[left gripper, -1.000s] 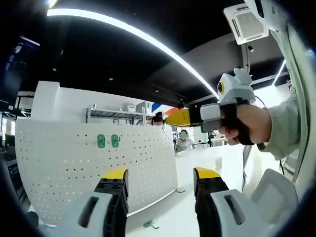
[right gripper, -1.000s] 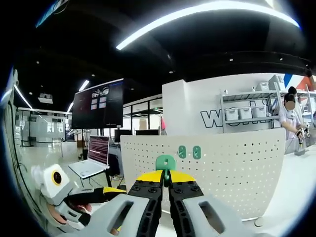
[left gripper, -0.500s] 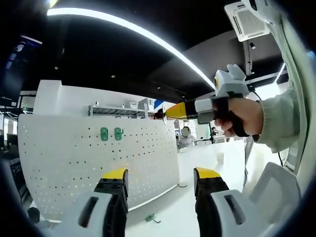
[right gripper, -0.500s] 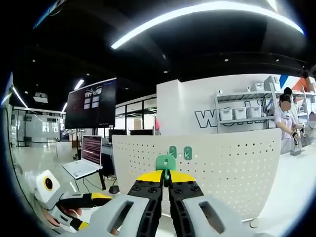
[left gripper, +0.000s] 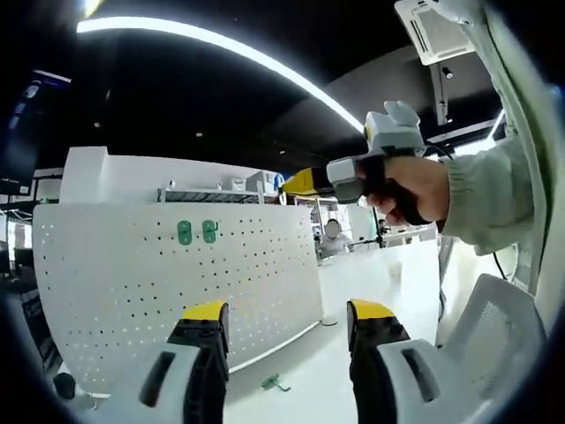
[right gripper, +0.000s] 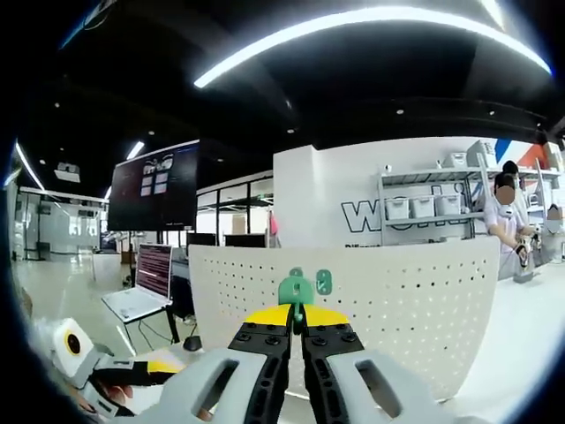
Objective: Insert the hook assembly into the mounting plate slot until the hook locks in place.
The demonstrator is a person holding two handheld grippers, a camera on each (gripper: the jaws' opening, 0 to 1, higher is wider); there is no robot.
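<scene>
The green plastic hook assembly (right gripper: 296, 290) is pinched between the closed yellow-tipped jaws of the right gripper (right gripper: 297, 315), its lower part hidden by them, in front of the white perforated mounting plate (right gripper: 406, 300). Two green hooks (left gripper: 196, 232) already hang on that plate. The left gripper (left gripper: 288, 311) stands wide apart, holding nothing. One small green piece (left gripper: 275, 382) lies on the white table (left gripper: 371, 283), too small to make out.
</scene>
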